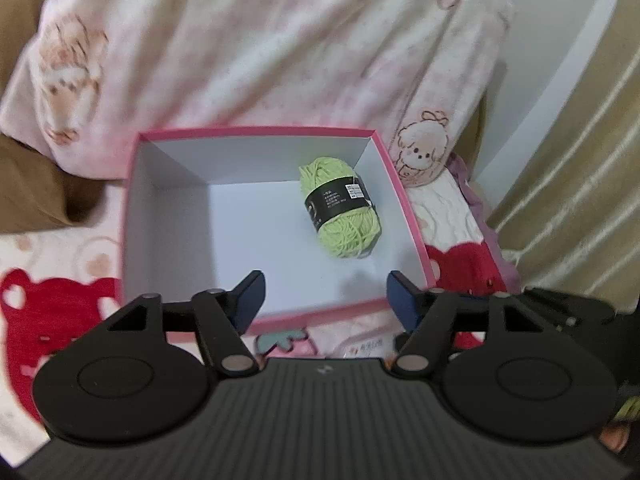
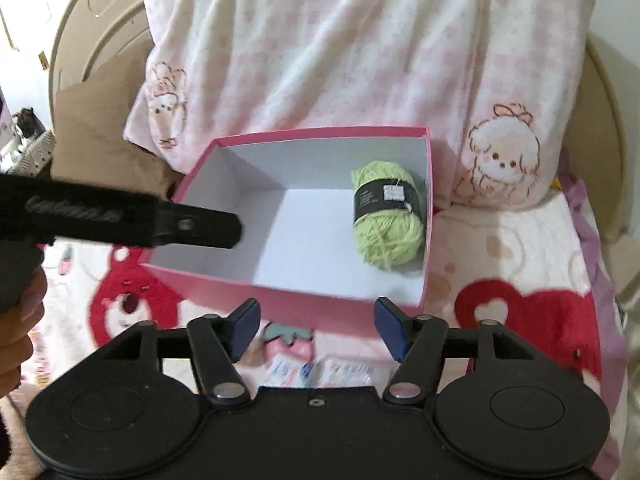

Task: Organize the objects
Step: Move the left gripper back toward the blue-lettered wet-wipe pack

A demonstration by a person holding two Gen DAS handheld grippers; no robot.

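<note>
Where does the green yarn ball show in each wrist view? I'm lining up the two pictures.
Left wrist: green yarn ball right of centre, near the box's far right corner.
Right wrist: green yarn ball right of centre, against the right wall.
Shared landmark: pink box.

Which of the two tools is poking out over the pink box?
The left tool. Its open fingers reach over the box's near edge; the right tool stops short, over the blanket.

Bright, soft light — blurred, warped edges.
</note>
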